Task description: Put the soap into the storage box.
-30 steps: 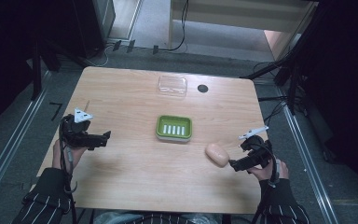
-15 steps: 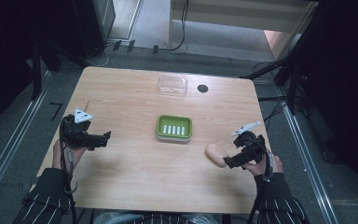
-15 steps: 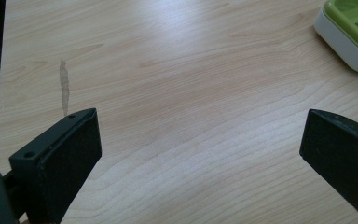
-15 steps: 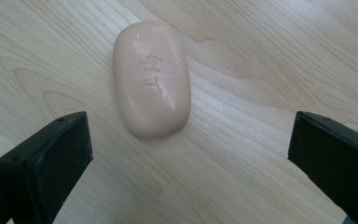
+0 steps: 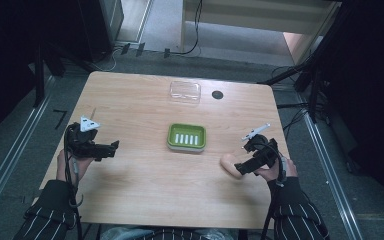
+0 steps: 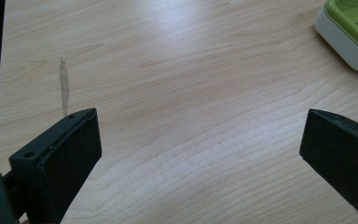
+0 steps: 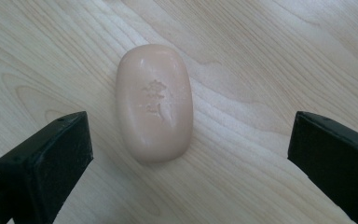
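Bar of soap [image 7: 154, 102] lying flat on the worktop [image 5: 145, 190], seen along the right gripper [image 7: 186, 158]. The jaws of this gripper are spread wide and nothing is held; the soap rests just ahead of them and nearer the left jaw than the right, untouched by either. In the high view the right gripper [image 5: 252, 162] is seen just beside the soap [image 5: 229, 165], with the green soap dish [image 5: 186, 137] farther off beyond it and a clear lid [image 5: 185, 91] well beyond that, near the far edge of the worktop.

The soap is judged to be a light, stiff, rounded oval with a smooth, waxy skin, so it is likely to slip or squirt out if pinched near its tapered ends. An embossed mark is carried on the upper face; the surface could be dented or scuffed by hard jaws. Hold is best taken across the two long flanks at mid-length, where the sides run most nearly parallel, with the jaws lowered close to the worktop and closed with moderate force.

The left gripper [image 6: 200, 163] is likewise wide open and empty, held over bare worktop, with a corner of the soap dish [image 6: 349, 32] far ahead and to its right.
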The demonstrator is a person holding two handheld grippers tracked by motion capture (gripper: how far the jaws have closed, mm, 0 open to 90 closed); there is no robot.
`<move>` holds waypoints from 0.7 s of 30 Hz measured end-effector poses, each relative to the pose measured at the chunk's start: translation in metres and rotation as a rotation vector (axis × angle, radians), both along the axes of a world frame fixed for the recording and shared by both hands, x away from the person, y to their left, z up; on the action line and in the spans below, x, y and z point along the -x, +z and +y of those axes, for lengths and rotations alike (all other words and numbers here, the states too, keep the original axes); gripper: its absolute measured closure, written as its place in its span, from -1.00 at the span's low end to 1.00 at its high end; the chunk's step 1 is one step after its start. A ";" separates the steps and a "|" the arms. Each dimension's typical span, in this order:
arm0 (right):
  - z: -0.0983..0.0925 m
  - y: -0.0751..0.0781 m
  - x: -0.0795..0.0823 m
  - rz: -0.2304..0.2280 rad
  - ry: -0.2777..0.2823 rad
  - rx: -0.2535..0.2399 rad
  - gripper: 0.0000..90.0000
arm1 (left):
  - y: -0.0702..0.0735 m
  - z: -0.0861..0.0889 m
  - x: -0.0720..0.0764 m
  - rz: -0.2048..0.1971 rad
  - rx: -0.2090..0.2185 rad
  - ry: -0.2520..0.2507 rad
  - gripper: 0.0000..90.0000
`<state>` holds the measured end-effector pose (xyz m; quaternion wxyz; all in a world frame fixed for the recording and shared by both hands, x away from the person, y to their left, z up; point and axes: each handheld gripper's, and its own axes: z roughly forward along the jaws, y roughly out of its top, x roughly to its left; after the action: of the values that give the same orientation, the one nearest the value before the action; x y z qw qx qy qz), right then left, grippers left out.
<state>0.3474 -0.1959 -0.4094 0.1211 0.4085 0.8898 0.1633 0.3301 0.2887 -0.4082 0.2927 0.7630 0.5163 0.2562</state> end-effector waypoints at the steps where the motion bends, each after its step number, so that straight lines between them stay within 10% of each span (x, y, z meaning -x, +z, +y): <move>1: 0.001 0.000 -0.001 0.005 0.007 0.001 -1.00 | 0.000 0.000 0.000 -0.001 0.003 0.002 -1.00; 21: 0.020 -0.009 -0.016 0.026 0.051 0.007 -1.00 | 0.007 0.005 0.001 -0.009 0.033 0.081 -1.00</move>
<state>0.3634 -0.1756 -0.4180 0.1068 0.3873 0.9021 0.1577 0.3288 0.2940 -0.4009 0.2970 0.7353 0.5497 0.2625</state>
